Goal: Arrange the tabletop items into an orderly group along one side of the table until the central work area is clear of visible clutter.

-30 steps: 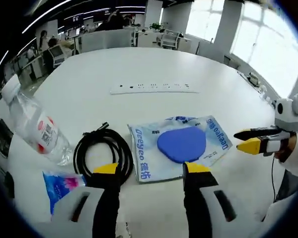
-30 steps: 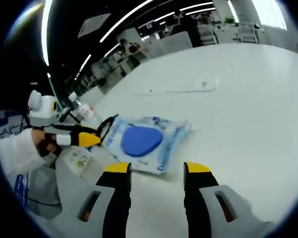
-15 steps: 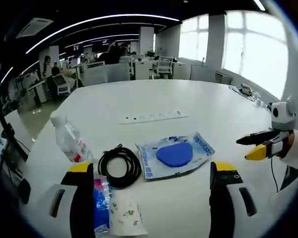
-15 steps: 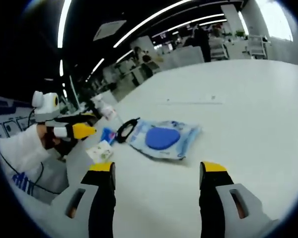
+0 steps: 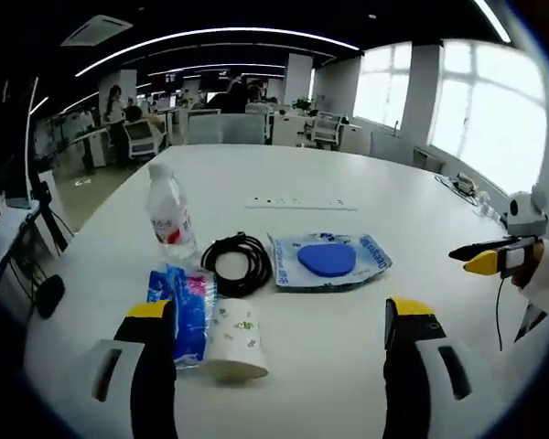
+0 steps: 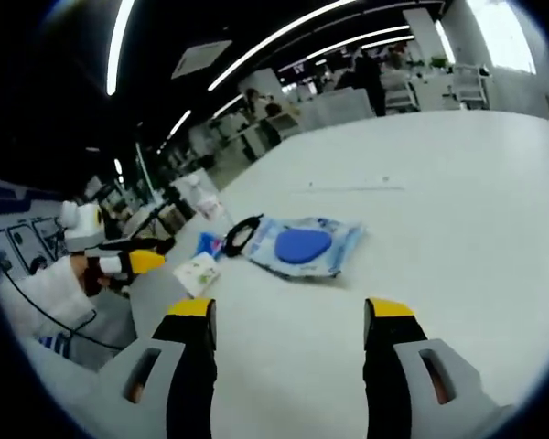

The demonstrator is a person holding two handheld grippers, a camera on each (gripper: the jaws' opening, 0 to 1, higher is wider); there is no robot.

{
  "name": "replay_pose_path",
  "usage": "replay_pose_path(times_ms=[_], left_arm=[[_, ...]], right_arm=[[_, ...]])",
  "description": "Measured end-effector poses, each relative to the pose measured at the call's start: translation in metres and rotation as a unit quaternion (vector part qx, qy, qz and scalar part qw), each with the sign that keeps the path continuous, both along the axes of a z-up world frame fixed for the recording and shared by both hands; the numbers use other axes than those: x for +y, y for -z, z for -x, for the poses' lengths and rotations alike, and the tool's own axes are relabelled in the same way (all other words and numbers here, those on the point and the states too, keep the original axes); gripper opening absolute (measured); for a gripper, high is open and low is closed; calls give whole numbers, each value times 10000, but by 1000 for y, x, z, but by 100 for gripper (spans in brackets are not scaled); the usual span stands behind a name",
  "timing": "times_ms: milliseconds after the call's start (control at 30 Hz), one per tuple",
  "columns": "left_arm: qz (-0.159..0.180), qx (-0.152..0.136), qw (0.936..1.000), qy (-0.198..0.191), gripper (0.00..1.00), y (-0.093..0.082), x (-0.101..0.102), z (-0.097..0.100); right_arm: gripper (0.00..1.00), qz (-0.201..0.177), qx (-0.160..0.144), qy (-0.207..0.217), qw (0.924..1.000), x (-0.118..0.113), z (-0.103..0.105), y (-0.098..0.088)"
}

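L gripper (image 5: 279, 315) & R gripper (image 6: 291, 315) both spread wide, empty, above table (image 5: 348, 366); bottle (image 5: 170, 218), cable coil (image 5: 240, 264), wipes pack (image 5: 329, 262), blue packet (image 5: 185, 306), prob. paper cup (image 5: 235, 340) clustered together.

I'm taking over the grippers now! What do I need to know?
Left hand-held gripper: open, holding nothing. Right hand-held gripper: open, holding nothing.
On the white table lie a water bottle, black cable coil, wipes pack with blue lid, blue packet and a paper cup on its side.
Done: they sit fairly close together.
Left: line them up along one table side.
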State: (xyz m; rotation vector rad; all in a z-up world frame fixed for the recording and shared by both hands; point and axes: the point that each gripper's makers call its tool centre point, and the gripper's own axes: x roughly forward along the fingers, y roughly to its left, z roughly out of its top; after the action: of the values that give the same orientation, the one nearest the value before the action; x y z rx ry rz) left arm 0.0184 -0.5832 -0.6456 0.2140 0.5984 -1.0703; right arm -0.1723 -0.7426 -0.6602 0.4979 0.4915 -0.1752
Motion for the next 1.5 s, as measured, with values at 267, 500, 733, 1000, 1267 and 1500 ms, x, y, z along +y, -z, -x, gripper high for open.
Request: replay_pose_path(times_ms=[267,500,733,1000,1267,1500], left_arm=[[149,141,9996,-195,94,2,-2,2],[-81,239,9989,-402,92,21,6,-2],[-675,175,9950,-716,83,64,21,-16],[-538,200,9924,-1089,62,83,26,-24],[-856,50,9915,-980,44,98,27,-24],[-647,391,9938,-814,30,86,22,-12]], right_arm=[[62,-70,26,46,10000,0,7,3],[60,-112,-3,53,9999,0,9,4],[58,-204,14,53,9998,3,11,8],[55,-337,45,202,9992,1,23,13],[54,-412,79,288,9987,2,26,18],[53,-363,68,244,9990,5,24,16]])
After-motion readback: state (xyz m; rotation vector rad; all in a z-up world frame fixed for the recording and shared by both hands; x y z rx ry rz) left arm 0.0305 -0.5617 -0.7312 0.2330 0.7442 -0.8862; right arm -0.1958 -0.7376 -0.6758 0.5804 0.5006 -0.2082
